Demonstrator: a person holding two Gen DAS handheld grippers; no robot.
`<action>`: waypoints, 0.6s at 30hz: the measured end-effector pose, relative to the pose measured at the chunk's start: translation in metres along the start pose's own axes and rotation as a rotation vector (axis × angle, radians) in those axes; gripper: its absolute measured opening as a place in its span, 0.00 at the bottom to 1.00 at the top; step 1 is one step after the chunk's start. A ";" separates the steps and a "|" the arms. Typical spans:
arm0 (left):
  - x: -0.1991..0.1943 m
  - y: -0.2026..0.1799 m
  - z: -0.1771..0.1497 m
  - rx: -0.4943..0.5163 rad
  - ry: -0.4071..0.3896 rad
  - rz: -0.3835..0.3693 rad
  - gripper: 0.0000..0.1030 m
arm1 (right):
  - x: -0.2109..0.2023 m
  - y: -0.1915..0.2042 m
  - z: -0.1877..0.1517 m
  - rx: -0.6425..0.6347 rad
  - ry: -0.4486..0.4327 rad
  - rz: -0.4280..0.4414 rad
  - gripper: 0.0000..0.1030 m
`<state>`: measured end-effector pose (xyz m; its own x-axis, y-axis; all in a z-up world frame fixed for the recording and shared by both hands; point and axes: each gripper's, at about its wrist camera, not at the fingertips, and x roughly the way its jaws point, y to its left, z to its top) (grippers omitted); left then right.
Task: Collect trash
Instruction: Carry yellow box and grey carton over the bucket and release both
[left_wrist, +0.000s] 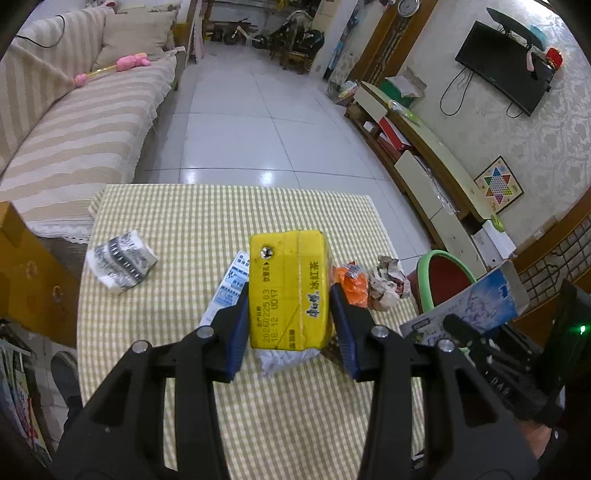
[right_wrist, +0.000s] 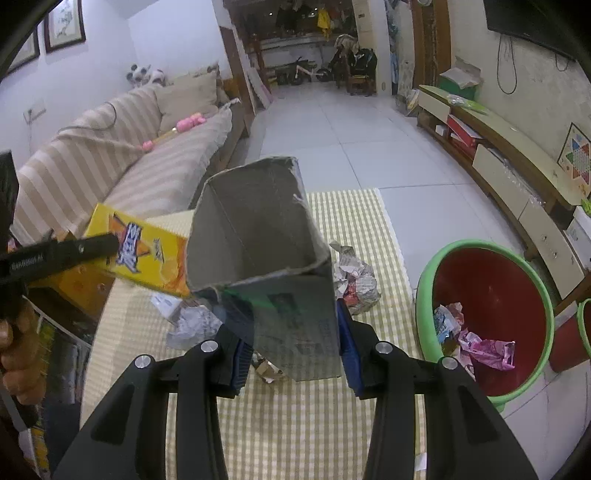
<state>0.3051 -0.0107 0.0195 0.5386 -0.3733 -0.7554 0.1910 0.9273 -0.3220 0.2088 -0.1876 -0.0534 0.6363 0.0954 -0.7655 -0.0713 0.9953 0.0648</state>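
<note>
My left gripper (left_wrist: 290, 295) is shut on a yellow drink carton (left_wrist: 288, 288), held above the checked tablecloth (left_wrist: 184, 229). In the right wrist view the same carton (right_wrist: 144, 254) shows at the left, with a black finger (right_wrist: 92, 245) of the left gripper across it. My right gripper (right_wrist: 291, 325) is shut on an open grey cardboard box (right_wrist: 258, 251), its mouth facing away; its printed outside (left_wrist: 476, 299) shows in the left wrist view. A red bin with a green rim (right_wrist: 428, 295) stands on the floor to the right of the table, with several wrappers inside.
Still on the cloth lie a crumpled printed paper (left_wrist: 122, 262), a blue-white leaflet (left_wrist: 231, 284), an orange wrapper (left_wrist: 352, 286), a crumpled paper ball (right_wrist: 356, 280) and white crumpled paper (right_wrist: 195, 325). A striped sofa (left_wrist: 74, 129) is at the left and a low cabinet (left_wrist: 424, 158) along the right wall.
</note>
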 end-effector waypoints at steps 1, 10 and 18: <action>-0.001 -0.004 -0.002 0.000 -0.002 0.001 0.38 | -0.003 -0.001 0.000 0.003 -0.003 0.005 0.38; -0.017 -0.038 -0.005 0.024 -0.016 -0.006 0.38 | -0.029 -0.020 0.003 0.049 -0.042 0.016 0.38; -0.006 -0.088 0.009 0.084 -0.020 -0.049 0.38 | -0.049 -0.068 0.004 0.124 -0.074 -0.036 0.38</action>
<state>0.2929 -0.0903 0.0576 0.5433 -0.4186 -0.7278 0.2857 0.9073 -0.3086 0.1853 -0.2601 -0.0177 0.6918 0.0560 -0.7199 0.0448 0.9917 0.1203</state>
